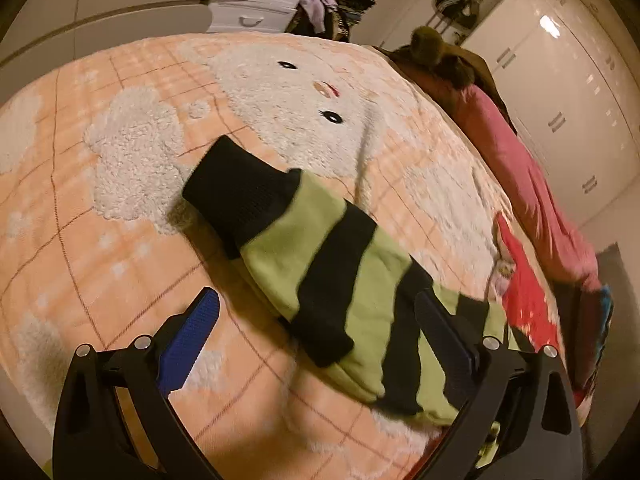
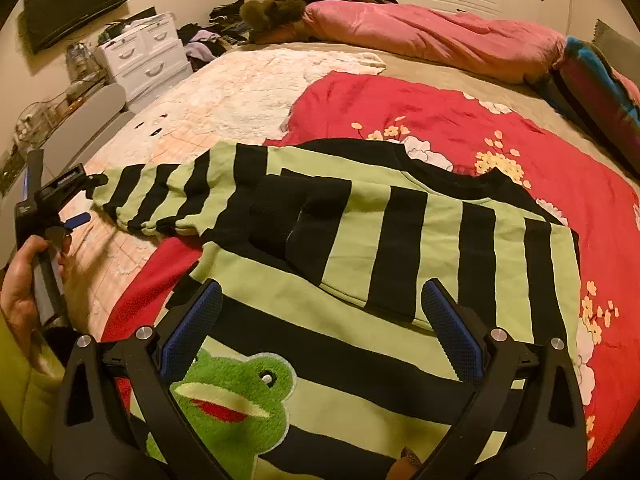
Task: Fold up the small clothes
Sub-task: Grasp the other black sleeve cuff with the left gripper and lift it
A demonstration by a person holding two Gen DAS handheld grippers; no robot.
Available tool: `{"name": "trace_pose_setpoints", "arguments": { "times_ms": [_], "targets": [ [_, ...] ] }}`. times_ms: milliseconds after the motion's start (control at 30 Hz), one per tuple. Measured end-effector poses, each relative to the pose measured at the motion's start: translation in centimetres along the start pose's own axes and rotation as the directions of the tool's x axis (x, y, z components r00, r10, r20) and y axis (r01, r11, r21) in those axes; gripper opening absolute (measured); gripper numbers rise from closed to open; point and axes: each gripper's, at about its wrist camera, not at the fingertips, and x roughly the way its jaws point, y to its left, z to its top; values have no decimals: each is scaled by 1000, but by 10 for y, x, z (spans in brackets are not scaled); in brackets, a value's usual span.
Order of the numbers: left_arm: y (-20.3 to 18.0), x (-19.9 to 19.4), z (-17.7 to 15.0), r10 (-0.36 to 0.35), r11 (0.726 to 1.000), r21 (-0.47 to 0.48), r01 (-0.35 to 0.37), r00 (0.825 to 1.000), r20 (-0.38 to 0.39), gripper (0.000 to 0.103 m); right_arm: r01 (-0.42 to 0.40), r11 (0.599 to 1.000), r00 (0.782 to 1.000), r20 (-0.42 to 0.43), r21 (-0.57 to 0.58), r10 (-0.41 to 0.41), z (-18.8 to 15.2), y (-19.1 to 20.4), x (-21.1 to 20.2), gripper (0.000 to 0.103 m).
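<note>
A small green-and-black striped sweater (image 2: 440,248) lies flat on the bed, with a green frog patch (image 2: 236,404) on its front. One sleeve (image 2: 316,232) is folded across the body. The other sleeve (image 1: 320,264) stretches out onto the peach blanket (image 1: 120,240), its black cuff (image 1: 236,196) at the far end. My left gripper (image 1: 316,294) hovers open just above this sleeve, holding nothing. Over the sweater's body near the frog patch, my right gripper (image 2: 322,284) is open and empty. A hand (image 2: 20,280) holds the left tool at the left edge.
A red floral blanket (image 2: 440,120) lies under the sweater. A pink duvet (image 2: 420,36) and a brown fur-trimmed garment (image 2: 280,8) sit at the bed's far side. White drawers (image 2: 148,56), a clothes pile (image 2: 208,36) and a wall TV (image 2: 76,0) stand beyond.
</note>
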Motion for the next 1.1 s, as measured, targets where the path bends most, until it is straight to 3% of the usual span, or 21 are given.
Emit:
{"name": "trace_pose_setpoints", "arguments": {
  "times_ms": [100, 267, 367, 433, 500, 633, 867, 1100],
  "targets": [
    [6, 9, 4, 2, 1000, -28, -2, 1000, -4, 95, -16, 1000, 1000, -3, 10, 16, 2, 4, 4, 94],
    [15, 20, 9, -9, 997, -72, 10, 1000, 12, 76, -106, 989, 994, 19, -99, 109, 6, 46, 3, 94],
    [21, 23, 10, -28, 995, -97, 31, 999, 31, 52, -154, 974, 987, 15, -167, 159, 2, 74, 3, 94],
    [24, 25, 10, -48, 992, -113, 53, 998, 49, 14, -173, 967, 984, -1, -185, 176, -2, 85, 5, 94],
    [25, 26, 7, -84, 988, -126, 90, 995, 54, 7, -185, 962, 983, -24, -199, 184, -7, 92, 8, 94],
    [16, 15, 8, -118, 988, -86, 126, 988, 96, 6, -165, 966, 986, -37, -200, 160, -12, 92, 9, 94],
    [-22, -22, -5, -199, 979, 61, 193, 972, 126, 6, -120, 988, 993, -4, -91, 121, -12, 41, 1, 94],
    [-80, -67, -38, -301, 939, 200, 280, 950, 86, 6, -41, 998, 998, 48, 52, 39, -14, -32, -16, 94]
  ]
}}
